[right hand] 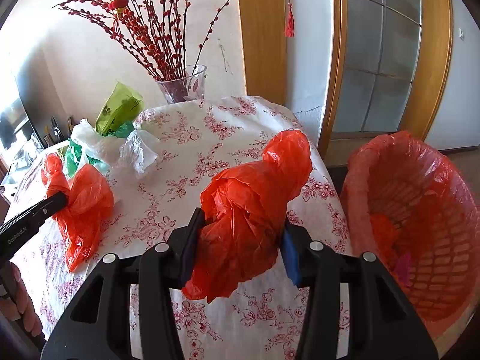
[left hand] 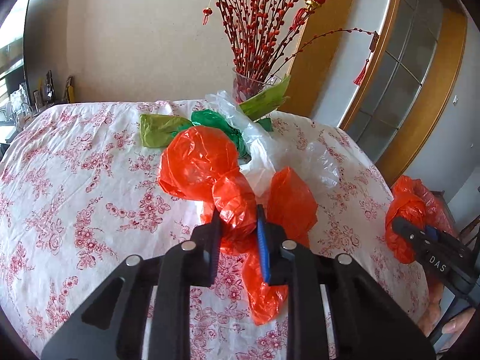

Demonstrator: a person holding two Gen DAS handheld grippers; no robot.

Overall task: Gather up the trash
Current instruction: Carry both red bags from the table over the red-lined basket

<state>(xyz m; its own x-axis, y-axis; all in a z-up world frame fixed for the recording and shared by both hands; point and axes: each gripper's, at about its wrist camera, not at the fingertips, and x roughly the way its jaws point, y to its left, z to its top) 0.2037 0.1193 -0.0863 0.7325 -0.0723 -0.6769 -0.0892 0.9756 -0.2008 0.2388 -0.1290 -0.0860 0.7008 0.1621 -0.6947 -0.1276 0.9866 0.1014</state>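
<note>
My left gripper [left hand: 238, 219] is shut on a crumpled orange plastic bag [left hand: 204, 165] lying on the floral tablecloth [left hand: 75, 180]; it also shows in the right wrist view [right hand: 81, 198]. My right gripper [right hand: 240, 225] is shut on another orange bag [right hand: 255, 192] held above the table's right part; this bag shows in the left wrist view [left hand: 405, 210]. A red basket lined with an orange bag [right hand: 420, 210] stands off the table's right edge, with some trash inside.
Behind the left bag lie green bags [left hand: 162, 129], a dark green bag [left hand: 210, 120] and clear white bags [left hand: 270, 147]. A glass vase of red branches [right hand: 183, 84] stands at the table's far edge. A wooden door frame [right hand: 432, 60] is behind.
</note>
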